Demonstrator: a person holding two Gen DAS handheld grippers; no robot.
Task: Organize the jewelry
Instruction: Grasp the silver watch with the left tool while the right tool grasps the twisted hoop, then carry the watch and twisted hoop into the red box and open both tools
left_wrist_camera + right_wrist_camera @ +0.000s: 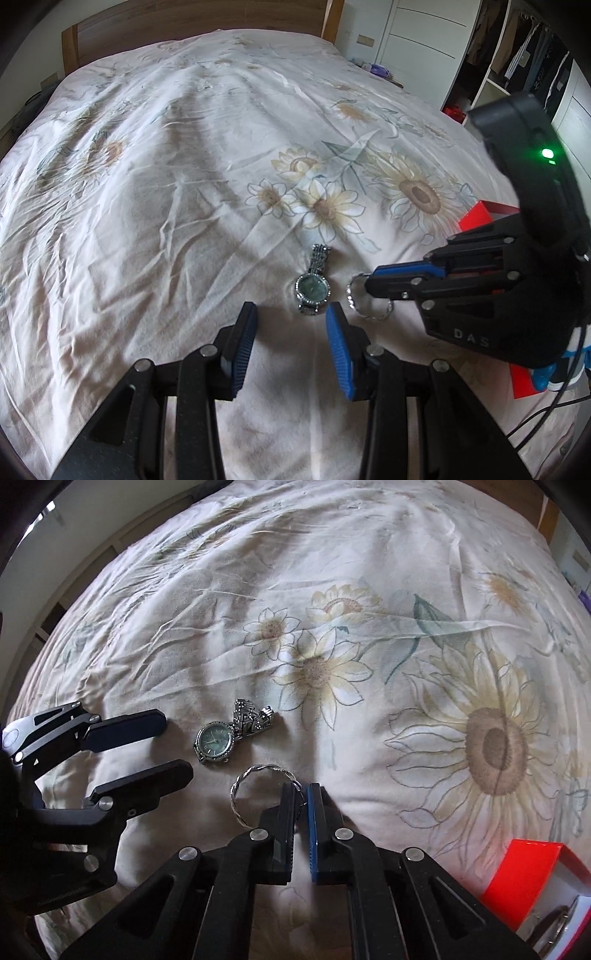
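Bedroom, floral bedspread [369, 572] | right gripper [302, 794] pinches bracelet [240, 794] near bed's front edge; thin hold may slip | left gripper [291, 325] open, empty, beside watch [312, 288]

This is a bedroom in a home. A wide bed [166, 155] fills most of both views, covered with a creased pale sheet [369, 572] printed with sunflowers, and a wooden headboard [199, 14] stands along the top of the left wrist frame. At the upper right, an open wardrobe [517, 55] holds hanging clothes beside white cabinet doors [424, 33].
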